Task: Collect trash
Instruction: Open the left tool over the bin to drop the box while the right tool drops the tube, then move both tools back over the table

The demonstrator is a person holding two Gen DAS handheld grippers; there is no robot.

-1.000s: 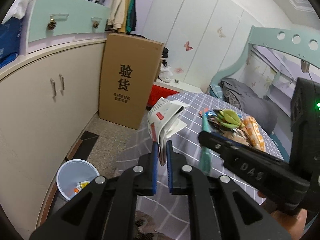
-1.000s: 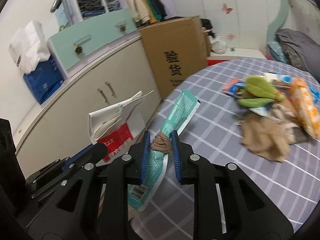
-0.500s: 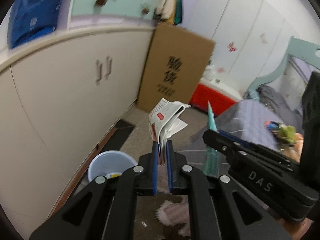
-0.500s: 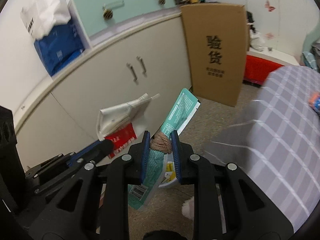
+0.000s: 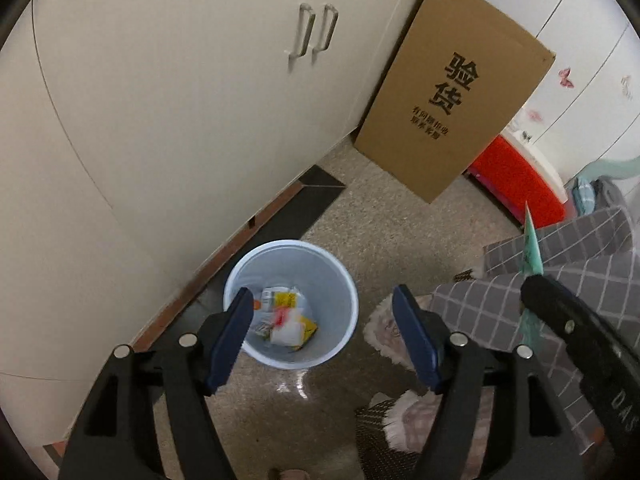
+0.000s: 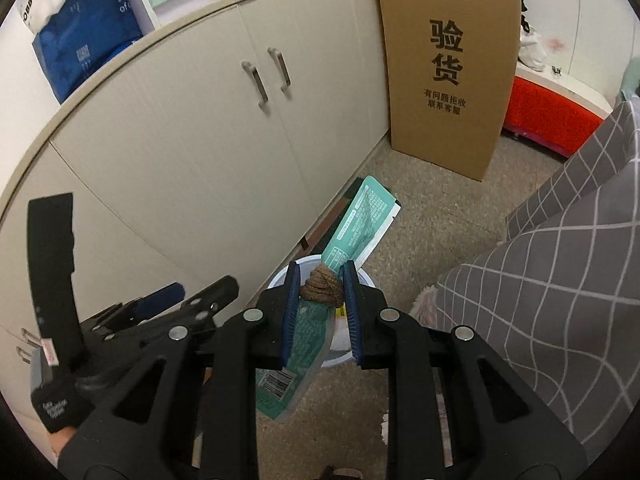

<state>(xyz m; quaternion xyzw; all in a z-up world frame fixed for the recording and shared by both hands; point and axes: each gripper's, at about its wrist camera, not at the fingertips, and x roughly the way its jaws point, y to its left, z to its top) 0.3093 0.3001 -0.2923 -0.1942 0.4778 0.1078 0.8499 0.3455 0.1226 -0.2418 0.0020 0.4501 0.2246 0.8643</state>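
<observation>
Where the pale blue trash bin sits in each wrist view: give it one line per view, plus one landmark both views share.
Left wrist: the trash bin stands on the floor at lower centre, framed by the left gripper, whose jaws are opening with nothing between them.
Right wrist: only parts of its rim show behind the right gripper, shut on a teal wrapper.
Shared landmark: the printed cardboard box leaning by the cabinet.

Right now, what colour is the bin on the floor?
The bin is pale blue; the left wrist view shows it best.
</observation>
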